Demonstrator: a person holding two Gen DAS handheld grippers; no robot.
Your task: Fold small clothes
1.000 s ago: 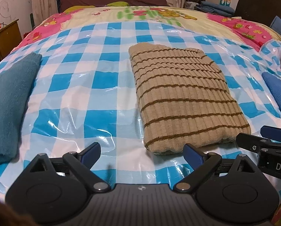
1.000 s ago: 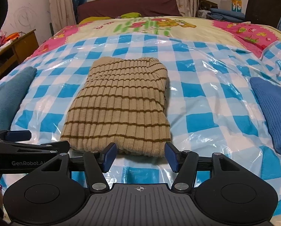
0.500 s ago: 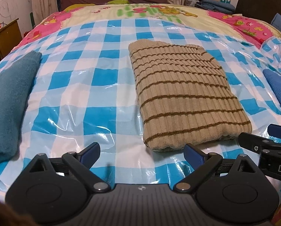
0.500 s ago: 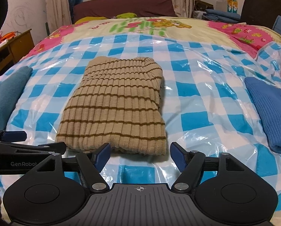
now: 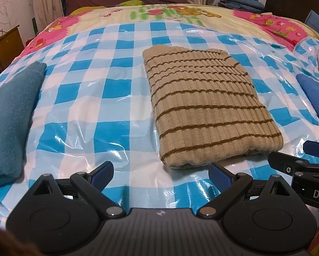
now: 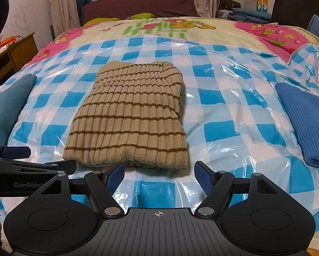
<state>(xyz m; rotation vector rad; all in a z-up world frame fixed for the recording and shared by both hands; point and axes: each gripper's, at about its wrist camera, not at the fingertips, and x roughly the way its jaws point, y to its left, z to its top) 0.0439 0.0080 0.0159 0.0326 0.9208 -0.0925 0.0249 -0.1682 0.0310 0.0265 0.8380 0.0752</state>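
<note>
A beige ribbed sweater with brown stripes (image 5: 204,108) lies folded into a rectangle on the blue-checked plastic sheet (image 5: 91,98). It also shows in the right wrist view (image 6: 131,117). My left gripper (image 5: 160,173) is open and empty, just short of the sweater's near left corner. My right gripper (image 6: 159,176) is open and empty, just short of the sweater's near right edge. The right gripper's fingers (image 5: 296,160) show at the right edge of the left wrist view. The left gripper's fingers (image 6: 31,162) show at the left edge of the right wrist view.
A folded teal garment (image 5: 10,115) lies on the sheet at the left. A folded blue knit garment (image 6: 306,123) lies at the right. The sheet covers a bed with a cartoon-print cover (image 6: 170,27). A wooden side table (image 6: 12,53) stands far left.
Both grippers have drawn back a little from the sweater's near edge, and the right gripper's jaws have opened wider. The sweater has not moved.
</note>
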